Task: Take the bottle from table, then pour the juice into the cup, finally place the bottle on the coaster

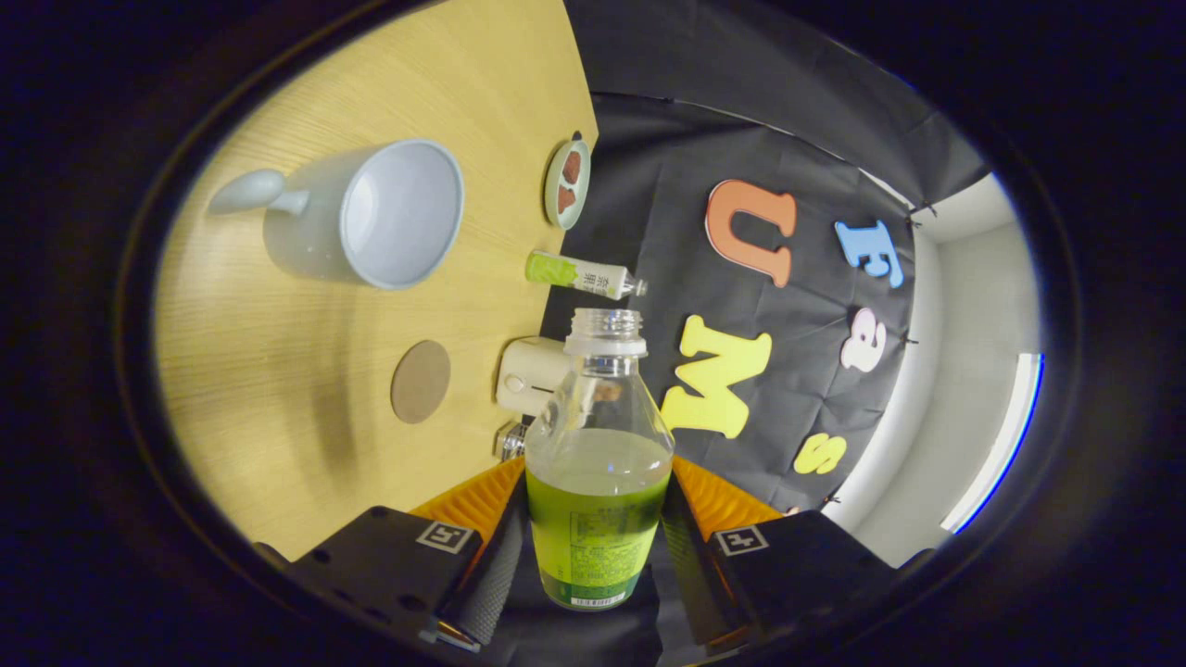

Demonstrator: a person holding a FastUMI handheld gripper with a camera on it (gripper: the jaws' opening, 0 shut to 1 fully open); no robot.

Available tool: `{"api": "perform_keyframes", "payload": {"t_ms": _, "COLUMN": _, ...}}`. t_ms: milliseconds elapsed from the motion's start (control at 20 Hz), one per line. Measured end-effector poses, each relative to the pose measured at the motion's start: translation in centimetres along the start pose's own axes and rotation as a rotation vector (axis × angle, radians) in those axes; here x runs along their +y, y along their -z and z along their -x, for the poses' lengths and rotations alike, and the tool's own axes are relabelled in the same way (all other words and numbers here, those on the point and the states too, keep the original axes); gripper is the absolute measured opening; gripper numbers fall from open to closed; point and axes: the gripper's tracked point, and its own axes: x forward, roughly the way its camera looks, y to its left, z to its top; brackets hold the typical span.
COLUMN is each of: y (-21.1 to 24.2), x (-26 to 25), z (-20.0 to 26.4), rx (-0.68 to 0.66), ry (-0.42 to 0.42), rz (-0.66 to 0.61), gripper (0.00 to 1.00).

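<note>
Gripper (pixel 596 547) is clamped on the bottle (pixel 599 463): both fingers press its labelled lower body, jaws open only to bottle width, cap off, green juice roughly half full. Camera is rolled, so the wooden table (pixel 278 389) reads sideways; the cup (pixel 371 215) lies at about 10 o'clock from the bottle neck, well apart, mouth facing the camera, and the round brown coaster (pixel 421 381) sits at 9 o'clock, nearer. Small green-labelled bottle (pixel 579 274) at 12 o'clock just beyond the neck, white box (pixel 530 374) beside it, small dish (pixel 567 183) farther out.
</note>
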Motion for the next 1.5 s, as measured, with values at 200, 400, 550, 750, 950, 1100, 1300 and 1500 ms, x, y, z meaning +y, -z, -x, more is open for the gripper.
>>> {"api": "perform_keyframes", "payload": {"t_ms": 200, "y": -0.7, "x": -0.3, "z": 0.2, "rx": -0.016, "ry": 0.012, "rz": 0.029, "gripper": 0.80}}
{"api": "perform_keyframes", "payload": {"t_ms": 400, "y": -1.0, "x": -0.9, "z": 0.3, "rx": -0.019, "ry": 0.034, "rz": 0.080, "gripper": 0.80}}
{"api": "perform_keyframes", "payload": {"t_ms": 550, "y": -1.2, "x": -1.0, "z": 0.3, "rx": -0.023, "ry": 0.042, "rz": 0.099, "gripper": 0.80}}
{"api": "perform_keyframes", "payload": {"t_ms": 750, "y": -1.1, "x": -1.2, "z": 0.5, "rx": -0.024, "ry": 0.047, "rz": 0.116, "gripper": 0.80}}
{"api": "perform_keyframes", "payload": {"t_ms": 950, "y": -0.8, "x": -1.7, "z": 0.6, "rx": -0.023, "ry": 0.068, "rz": 0.141, "gripper": 0.80}}
{"api": "perform_keyframes", "payload": {"t_ms": 1100, "y": -0.7, "x": -1.9, "z": 0.5, "rx": -0.032, "ry": 0.087, "rz": 0.167, "gripper": 0.80}}
{"api": "perform_keyframes", "payload": {"t_ms": 1300, "y": -0.1, "x": -1.8, "z": 0.8, "rx": -0.014, "ry": 0.077, "rz": 0.177, "gripper": 0.80}}
{"api": "perform_keyframes", "payload": {"t_ms": 1500, "y": 0.1, "x": -2.7, "z": 0.7, "rx": -0.011, "ry": 0.100, "rz": 0.205, "gripper": 0.80}}
